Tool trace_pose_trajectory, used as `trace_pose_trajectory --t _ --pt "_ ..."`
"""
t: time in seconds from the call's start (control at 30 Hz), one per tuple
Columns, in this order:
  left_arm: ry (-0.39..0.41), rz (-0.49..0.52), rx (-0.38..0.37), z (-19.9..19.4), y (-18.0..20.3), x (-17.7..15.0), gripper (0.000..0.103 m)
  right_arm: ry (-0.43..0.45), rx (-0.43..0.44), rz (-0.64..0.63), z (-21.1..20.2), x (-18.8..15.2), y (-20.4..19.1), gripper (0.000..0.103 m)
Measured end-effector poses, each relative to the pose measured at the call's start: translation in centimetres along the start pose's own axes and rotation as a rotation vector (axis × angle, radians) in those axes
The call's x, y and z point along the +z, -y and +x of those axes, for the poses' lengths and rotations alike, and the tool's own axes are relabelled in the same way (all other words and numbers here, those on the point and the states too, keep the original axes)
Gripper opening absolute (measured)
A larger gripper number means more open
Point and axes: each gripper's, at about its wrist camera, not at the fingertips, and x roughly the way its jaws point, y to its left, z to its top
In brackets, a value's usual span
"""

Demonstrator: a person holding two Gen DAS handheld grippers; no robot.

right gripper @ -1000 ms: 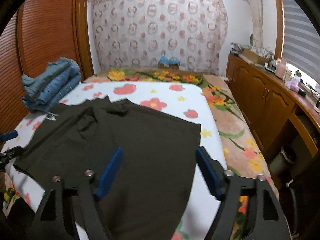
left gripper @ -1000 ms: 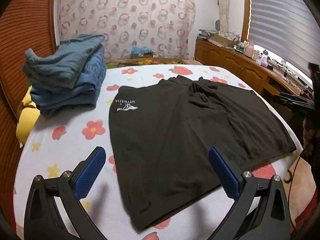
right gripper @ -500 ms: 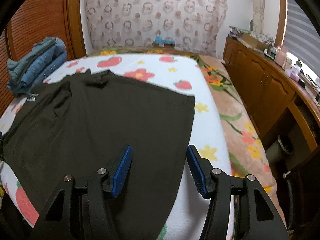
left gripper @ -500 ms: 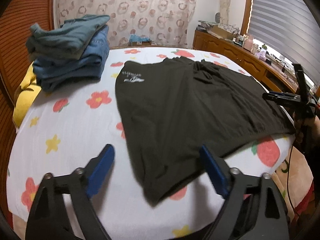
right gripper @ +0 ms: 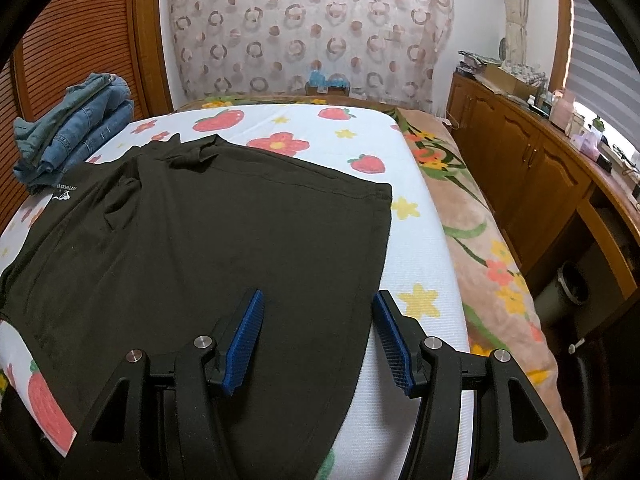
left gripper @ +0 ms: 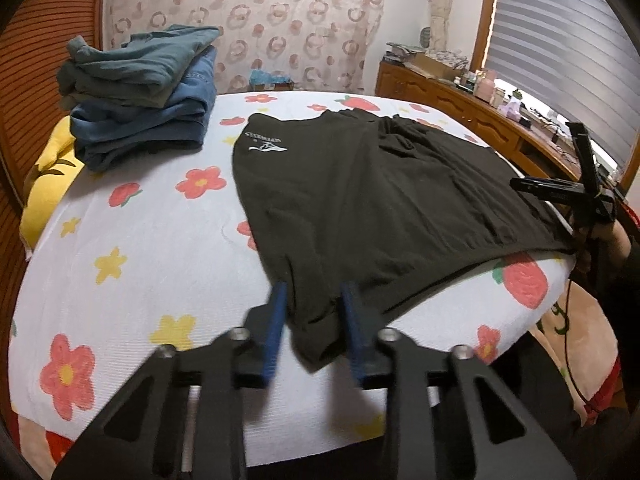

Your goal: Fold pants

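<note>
One black pants (left gripper: 360,200): left tongs (left gripper: 314,300) closing on its corner, right tongs (right gripper: 318,320) apart.

Black pants (right gripper: 224,240) flat on bed (right gripper: 432,280); right gripper (right gripper: 318,338) straddles hem (pads apart).

A bed covered by a white sheet (left gripper: 160,240) printed with red flowers, yellow stars and strawberries. At its far left sits a stack of folded blue jeans (left gripper: 140,96), with a yellow pillow (left gripper: 44,184) beside it. Behind hangs a curtain (right gripper: 312,28) patterned with rings. Along the right runs a wooden cabinet (right gripper: 532,184), cluttered on top, below a window blind (left gripper: 560,40).
</note>
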Motion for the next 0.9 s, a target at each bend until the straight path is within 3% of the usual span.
trace_pose_trajectory --t 0.1,0.4,0.9 --pt "0.009 -0.012 -0.029 -0.3 0.1 0.5 0.011 0.000 -0.001 -0.001 0.2 0.1 0.0 0.059" --pt "0.061 0.044 -0.110 -1.3 2.3 3.8 0.007 0.001 -0.006 -0.006 0.3 0.1 0.1 0.059" --pt "0.105 0.209 -0.270 0.1 11.1 11.5 0.007 0.003 -0.009 -0.011 0.3 0.0 -0.2 0.059"
